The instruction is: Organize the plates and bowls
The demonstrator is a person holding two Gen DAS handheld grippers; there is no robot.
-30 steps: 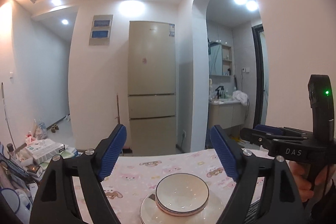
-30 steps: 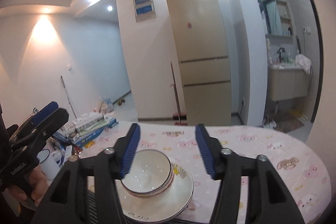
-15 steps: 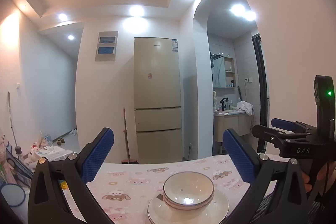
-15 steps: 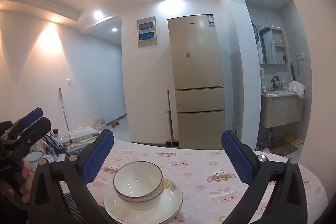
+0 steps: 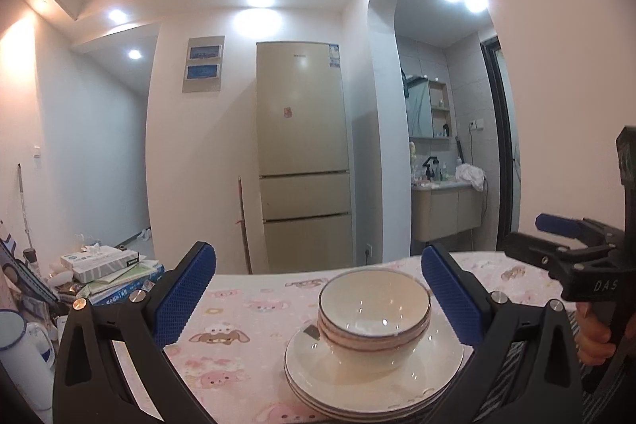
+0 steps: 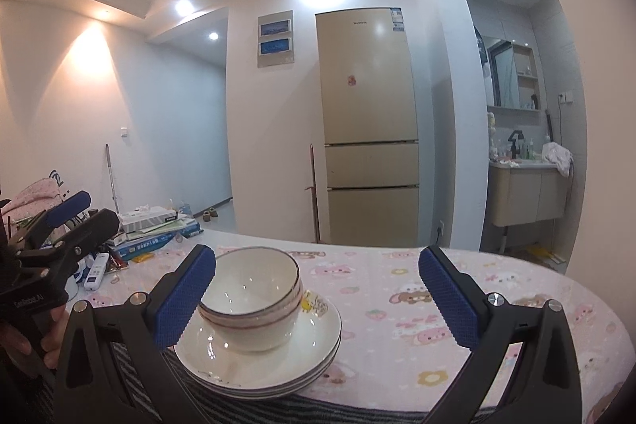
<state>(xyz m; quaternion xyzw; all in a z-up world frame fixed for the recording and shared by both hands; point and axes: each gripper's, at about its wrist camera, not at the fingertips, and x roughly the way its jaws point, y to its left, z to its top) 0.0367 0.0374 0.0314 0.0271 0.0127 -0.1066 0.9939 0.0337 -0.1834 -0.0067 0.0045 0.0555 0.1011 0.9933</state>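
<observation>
Right now 2 bowls [image 5: 373, 308] sit nested, mouths facing straight up, on a stack of white plates [image 5: 433, 376] that lies flat near the front edge of the table [image 5: 254, 308] — the table is covered in a pink cartoon-print cloth. Being round, the stack has no long axis other than its upright one, and it stands level rather than tilted. The left gripper [image 5: 318, 301] has its blue-padded fingers spread wide and holds nothing; in its own view the bowls show in the gap, nearer the right-hand pad. The right gripper [image 6: 318, 299] is likewise spread wide and empty, and from its camera the bowls sit just beside its left-hand pad — whether pad and rim touch cannot be told. Each tool shows at the edge of the other's view, gripped by a hand [image 5: 594, 336]. Beyond the table stand a tall beige fridge [image 5: 304, 161] and an arched opening onto a washbasin cabinet [image 5: 447, 211]. At the table's left end is a pile of boxes and papers [image 6: 157, 227].
</observation>
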